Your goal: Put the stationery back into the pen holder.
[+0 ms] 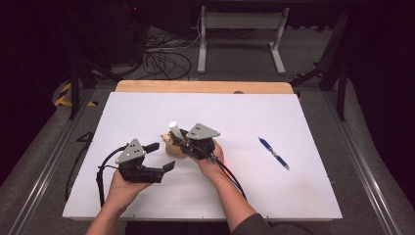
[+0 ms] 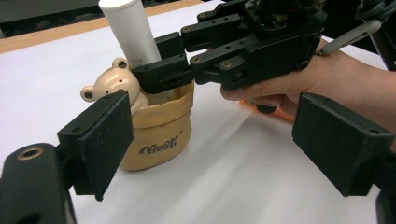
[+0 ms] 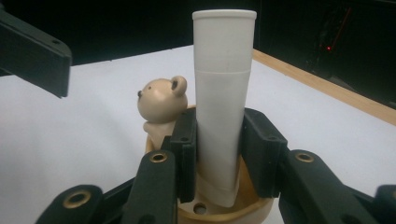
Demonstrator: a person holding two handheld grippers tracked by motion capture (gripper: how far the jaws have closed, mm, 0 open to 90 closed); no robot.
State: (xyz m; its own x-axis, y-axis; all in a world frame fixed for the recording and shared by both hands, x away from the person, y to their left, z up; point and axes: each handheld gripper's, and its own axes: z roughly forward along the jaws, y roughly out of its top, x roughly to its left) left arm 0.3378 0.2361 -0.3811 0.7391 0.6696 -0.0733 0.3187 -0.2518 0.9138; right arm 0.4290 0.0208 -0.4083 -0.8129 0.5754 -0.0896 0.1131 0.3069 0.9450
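A tan cup with a small bear figure on its rim (image 1: 172,147) (image 2: 161,128) (image 3: 161,102) stands on the white table mat (image 1: 235,117). A white tube (image 1: 173,129) (image 2: 130,30) (image 3: 223,93) rises upright out of the cup. My right gripper (image 1: 182,138) (image 3: 219,149) is shut on the tube's lower part, its pads pressing both sides just above the cup's rim. My left gripper (image 1: 161,156) (image 2: 205,144) stands open a little to the left of the cup, jaws wide apart with nothing between them, pointing toward the cup.
A blue pen (image 1: 274,153) lies on the mat to the right. The mat's wooden far edge (image 1: 205,86) borders a floor with cables (image 1: 161,58) and a white table frame (image 1: 242,29).
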